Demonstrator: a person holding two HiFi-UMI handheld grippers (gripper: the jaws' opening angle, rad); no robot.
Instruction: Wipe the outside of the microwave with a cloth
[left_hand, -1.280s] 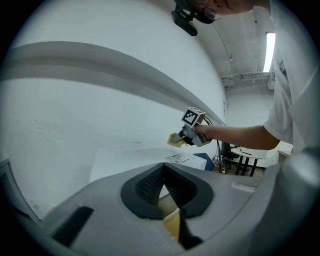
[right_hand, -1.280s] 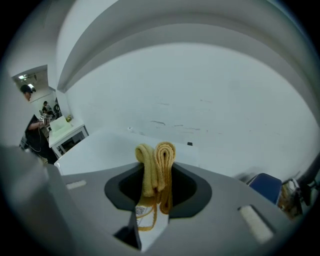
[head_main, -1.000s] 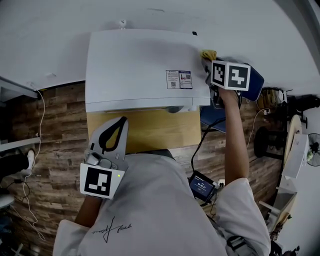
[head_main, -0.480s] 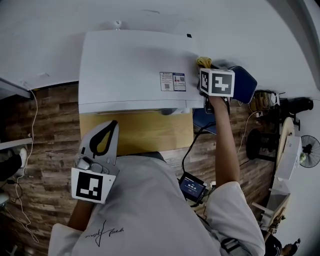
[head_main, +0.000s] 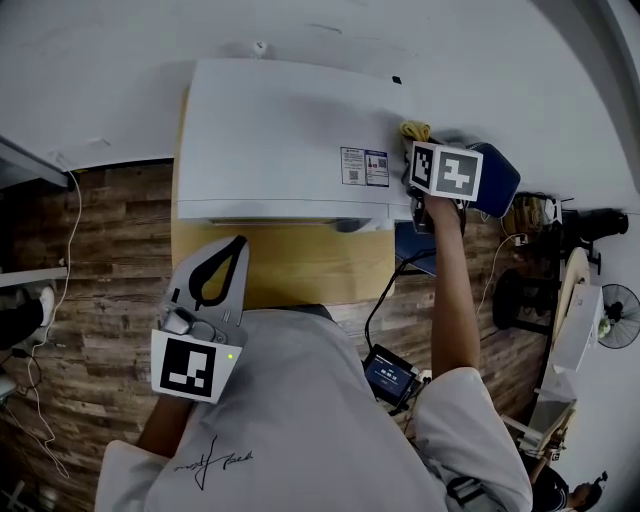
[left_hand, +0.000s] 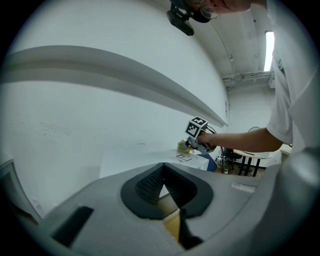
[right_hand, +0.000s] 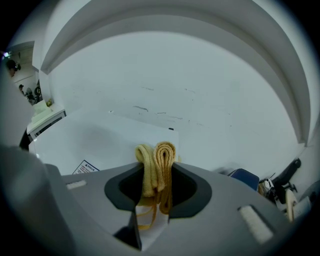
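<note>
The cloth (right_hand: 156, 165), a yellow one folded into thick soft rolls, sits pinched between the jaws of the right gripper (right_hand: 155, 176), with its folds bulging above them and a loose end hanging below. It lies at the right edge of the microwave (head_main: 290, 130) top, toward the far corner, just beyond the printed label (head_main: 363, 166). It looks light and limp, likely to bunch or drag out of the jaws under a hard push, so a hold across the middle of the folds, as here, seems best. The microwave is a rigid white box on a wooden table (head_main: 300, 268) and should not shift under a wipe. The left gripper (head_main: 241, 243) hangs near the person's body, jaws closed together on nothing.
</note>
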